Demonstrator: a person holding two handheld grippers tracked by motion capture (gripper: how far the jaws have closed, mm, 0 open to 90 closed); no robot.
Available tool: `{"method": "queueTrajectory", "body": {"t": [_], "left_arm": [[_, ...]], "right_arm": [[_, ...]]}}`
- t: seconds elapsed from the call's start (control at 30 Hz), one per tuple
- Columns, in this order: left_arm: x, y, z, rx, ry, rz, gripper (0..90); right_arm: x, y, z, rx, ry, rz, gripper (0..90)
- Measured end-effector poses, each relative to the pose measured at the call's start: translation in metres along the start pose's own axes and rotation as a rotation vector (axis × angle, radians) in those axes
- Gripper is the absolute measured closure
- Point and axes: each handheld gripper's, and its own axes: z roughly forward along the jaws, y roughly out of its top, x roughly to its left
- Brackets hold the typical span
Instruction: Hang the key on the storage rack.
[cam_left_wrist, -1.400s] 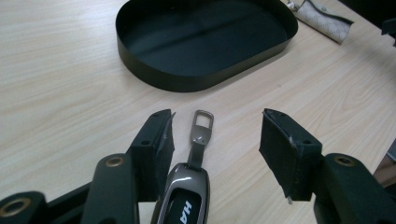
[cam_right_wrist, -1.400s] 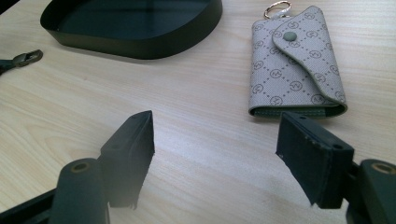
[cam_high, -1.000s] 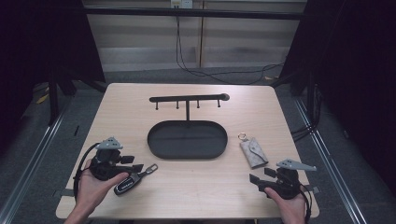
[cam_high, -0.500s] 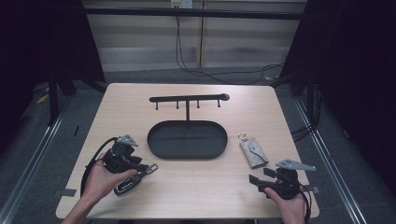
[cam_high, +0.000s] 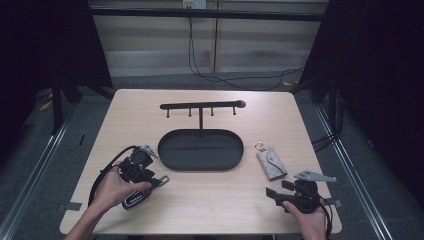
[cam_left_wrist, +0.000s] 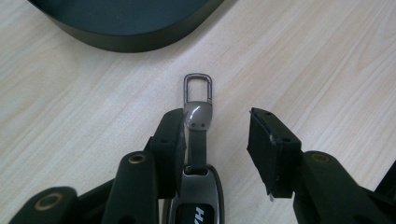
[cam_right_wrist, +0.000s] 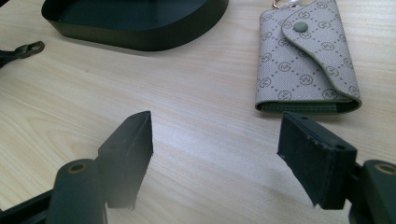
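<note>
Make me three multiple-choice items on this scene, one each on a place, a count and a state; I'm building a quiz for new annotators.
1. Where does the patterned key pouch lie?
A. inside the tray
B. on the table, right of the black oval tray
C. hung on the rack

2. How many pegs hang under the rack bar?
A. two
B. four
C. six

3. How do the left gripper jaws stand around the car key fob?
A. apart, with one pad against the fob's strap
B. clamped from both sides
C. far from the fob

Key: 1 B, the pouch rests on bare wood; 2 B, four pegs show; 3 A, a gap remains at the other pad.
</note>
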Motion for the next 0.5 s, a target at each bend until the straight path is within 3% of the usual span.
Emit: {"method": "queueTrajectory", "body": {"t": [0.07,0.3,0.5], "left_arm": [[-0.001,0.002,0.004,0.026,-0.015,0.001,56.4],[0.004,0.006,0.012,0.085,-0.005,0.005,58.5],[0.005,0.008,0.019,0.114,-0.015,0.017,62.6]], "right_arm": [[0.0,0.0,0.001,0.004,0.0,0.0,26.3],[0.0,0.0,0.001,0.005,-0.002,0.004,26.3],[-0.001,0.0,0.002,0.01,0.002,0.005,26.3]]}}
